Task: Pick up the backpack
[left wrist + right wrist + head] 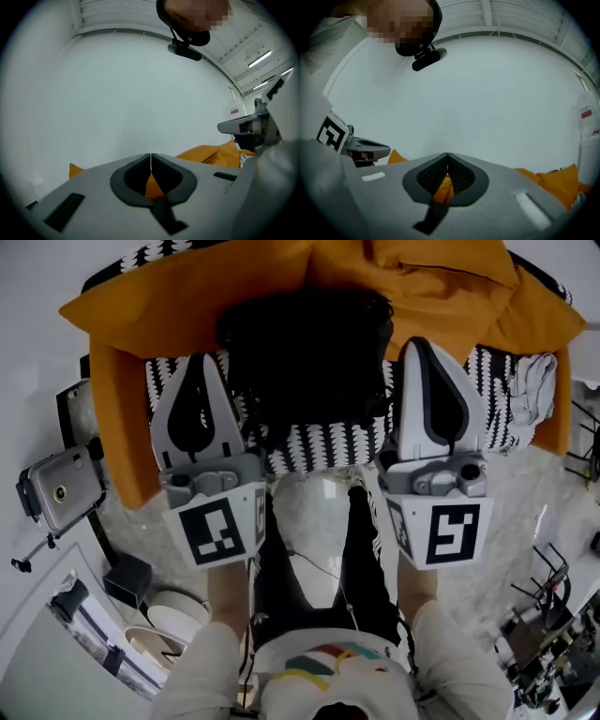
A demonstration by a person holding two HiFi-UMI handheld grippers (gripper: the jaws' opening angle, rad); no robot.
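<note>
Backpack: black backpack [305, 352] lies on the black-and-white patterned seat [328, 442], framed by the orange cushion [187, 296]. Only the head view catches it!
Left gripper: left gripper [200, 360] is just left of the backpack. Its own view shows the jaws pressed together, with nothing between them.
Right gripper: right gripper [422, 341] is just right of the backpack, jaws likewise closed tight and empty.
Gripper views: both look level at a white wall [117, 93], with only orange cushion edges low in the picture.
Head view extra: each gripper's marker cube and the person's sleeves.
</note>
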